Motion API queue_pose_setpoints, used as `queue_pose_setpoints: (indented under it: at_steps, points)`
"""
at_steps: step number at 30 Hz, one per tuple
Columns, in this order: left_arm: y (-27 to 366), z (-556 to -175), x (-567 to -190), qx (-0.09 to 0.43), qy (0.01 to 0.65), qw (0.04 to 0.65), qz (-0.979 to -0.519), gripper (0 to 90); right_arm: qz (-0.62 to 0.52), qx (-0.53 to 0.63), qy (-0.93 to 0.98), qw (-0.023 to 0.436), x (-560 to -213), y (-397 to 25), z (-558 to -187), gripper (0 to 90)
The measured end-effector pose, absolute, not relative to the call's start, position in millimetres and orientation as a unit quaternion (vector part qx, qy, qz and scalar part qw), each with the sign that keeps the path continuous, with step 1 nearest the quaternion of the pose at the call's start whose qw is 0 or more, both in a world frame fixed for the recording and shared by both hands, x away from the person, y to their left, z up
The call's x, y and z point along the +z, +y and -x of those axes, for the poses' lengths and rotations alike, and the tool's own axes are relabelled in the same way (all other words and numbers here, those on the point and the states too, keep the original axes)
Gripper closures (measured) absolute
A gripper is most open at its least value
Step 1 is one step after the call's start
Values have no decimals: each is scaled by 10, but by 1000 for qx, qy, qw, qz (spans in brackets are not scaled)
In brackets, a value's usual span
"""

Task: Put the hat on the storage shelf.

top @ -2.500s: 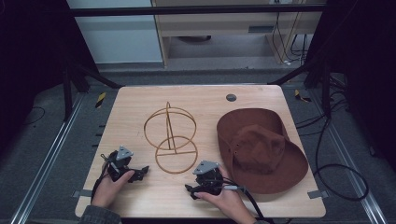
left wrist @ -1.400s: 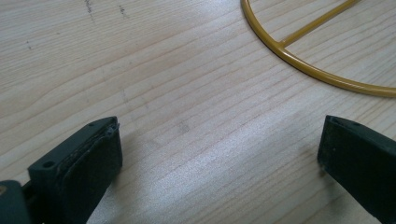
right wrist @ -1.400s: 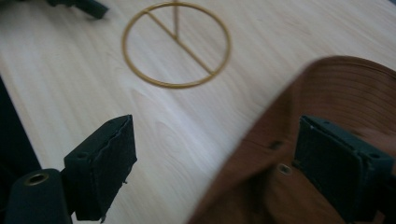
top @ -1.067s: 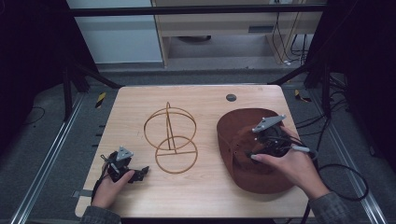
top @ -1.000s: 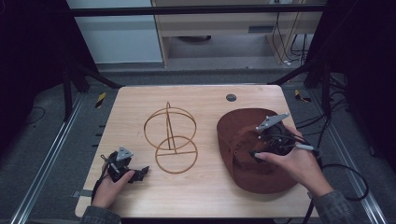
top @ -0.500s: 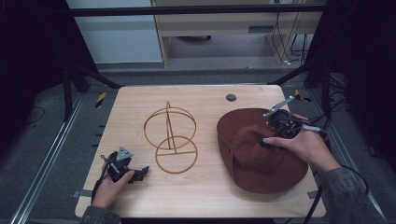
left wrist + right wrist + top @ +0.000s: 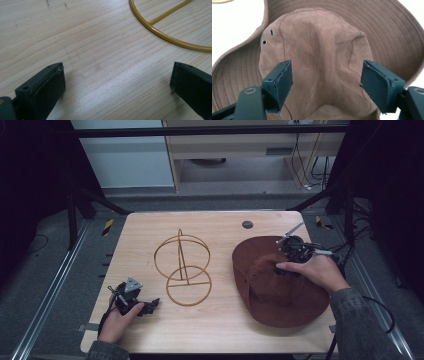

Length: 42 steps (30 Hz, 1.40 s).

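- Spanning most of the high view, the table (image 7: 220,330) carries everything; its pale wood leaves open space at the near left for a resting hand.
- Lying on the right half, crown up and brim spread flat, the hat (image 7: 280,285) is the thing in hand. Its brim reaches close to the table's right and near edges, and it sits apart from the stand.
- Standing left of the hat at mid-table, the stand (image 7: 182,265) is a gold wire frame: a flat ring base with upright hoops above it. Judging by its shape, it is meant to take the hat's crown, so it is left bare and upright.
- Hovering over the far side of the crown, the right gripper (image 7: 295,251) points back toward the person. In the right gripper view its jaws stand wide apart, one to each side of the crown (image 7: 319,50), gripping nothing; this looks like lining up for a pinch on the soft suede.
- Resting at the near left corner, the left gripper (image 7: 134,301) lies low on the wood with its jaws wide and empty, the stand's base ring (image 7: 170,37) just ahead. It seems parked, out of the way yet near enough to steady the stand.
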<state>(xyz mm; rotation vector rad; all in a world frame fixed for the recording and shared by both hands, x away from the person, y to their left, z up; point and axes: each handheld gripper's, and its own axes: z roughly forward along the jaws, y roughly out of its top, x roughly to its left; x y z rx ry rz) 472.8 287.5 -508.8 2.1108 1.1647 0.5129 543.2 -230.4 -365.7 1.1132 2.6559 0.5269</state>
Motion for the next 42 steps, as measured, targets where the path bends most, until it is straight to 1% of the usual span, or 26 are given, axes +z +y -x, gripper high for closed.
queue_pose_setpoints:
  at_steps: [8, 27, 31, 37, 38, 39, 42]
  points:
    - [2875, -4728, -5087, 196, 446, 332, -808, 0, -376, 165, 906, 101, -3732, -2209, -5491, 303]
    - [2875, -4728, -5087, 196, 446, 332, -808, 0, -378, 165, 908, 76, -3892, -2240, -5537, 395]
    - [2873, -4726, -5088, 196, 447, 332, -807, 0, -374, 165, 910, 75, -3905, -2243, -5541, 456]
    - [2875, -4728, -5087, 196, 446, 332, -808, 0, -368, 165, 912, 72, -3928, -2252, -5539, 606]
    - [2875, -4728, -5087, 196, 446, 332, -808, 0, -368, 165, 912, 72, -3928, -2252, -5539, 606]
    - [2873, -4727, -5088, 196, 447, 332, -807, 0, -367, 167, 913, 67, -3938, -2269, -5540, 673]
    - [2873, -4727, -5088, 196, 447, 332, -807, 0, -372, 169, 911, 61, -3945, -2294, -5539, 766]
